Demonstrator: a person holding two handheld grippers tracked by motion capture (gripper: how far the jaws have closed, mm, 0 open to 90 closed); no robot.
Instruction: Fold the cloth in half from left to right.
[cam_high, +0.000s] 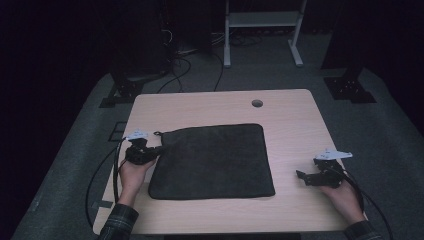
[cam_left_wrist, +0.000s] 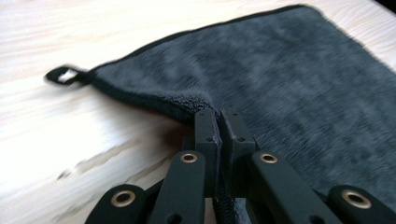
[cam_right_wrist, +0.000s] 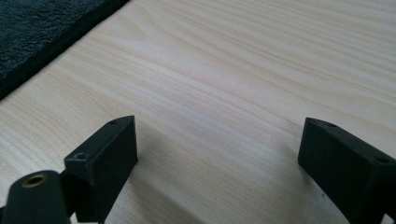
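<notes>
Wooden table (cam_high: 295, 125), dark towel (cam_high: 212, 160) flat at its centre, left gripper (cam_high: 159, 149) at towel's 9 o'clock edge, 2 jaws clamped on the hem, right gripper (cam_high: 301, 176) at 3 o'clock, well apart from towel, jaws wide, holding nothing

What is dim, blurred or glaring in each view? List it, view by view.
High view: the room is dark and murky, with the table lit but soft. Left gripper view: the left gripper is sharp, the towel and its loop are smeared, and glare washes out the wood at left. Right gripper view: evenly lit, grain crisp, a soft shadow beside the right gripper.
</notes>
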